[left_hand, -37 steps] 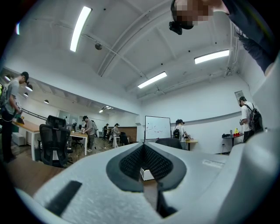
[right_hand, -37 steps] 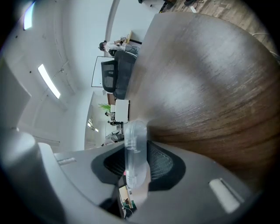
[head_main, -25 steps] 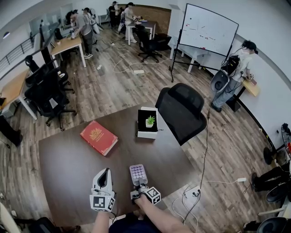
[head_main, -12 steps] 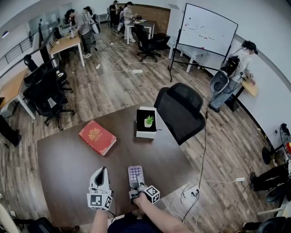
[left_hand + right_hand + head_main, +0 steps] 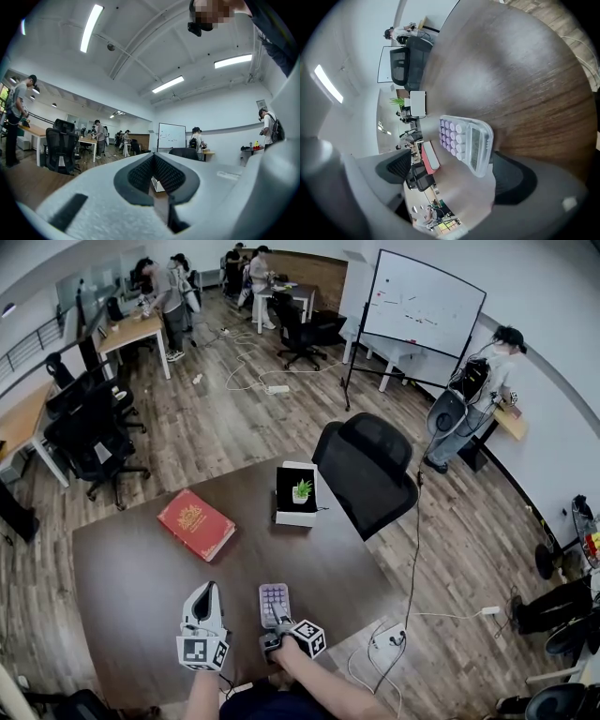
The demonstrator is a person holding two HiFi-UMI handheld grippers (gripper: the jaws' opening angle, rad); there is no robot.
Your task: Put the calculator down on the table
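One calculator point(image 5: 274, 601), one red book point(image 5: 196, 523), one potted plant point(image 5: 302, 489)

Pale calculator point(image 5: 274, 602) with lilac keys, flat on dark table point(image 5: 122, 587)

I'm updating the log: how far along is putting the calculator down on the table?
Done: the calculator lies flat on the table. In hand: the right gripper has just been opening its jaws; the calculator sits between them with the pads no longer clamping it. Left: probably only drawing that gripper back.
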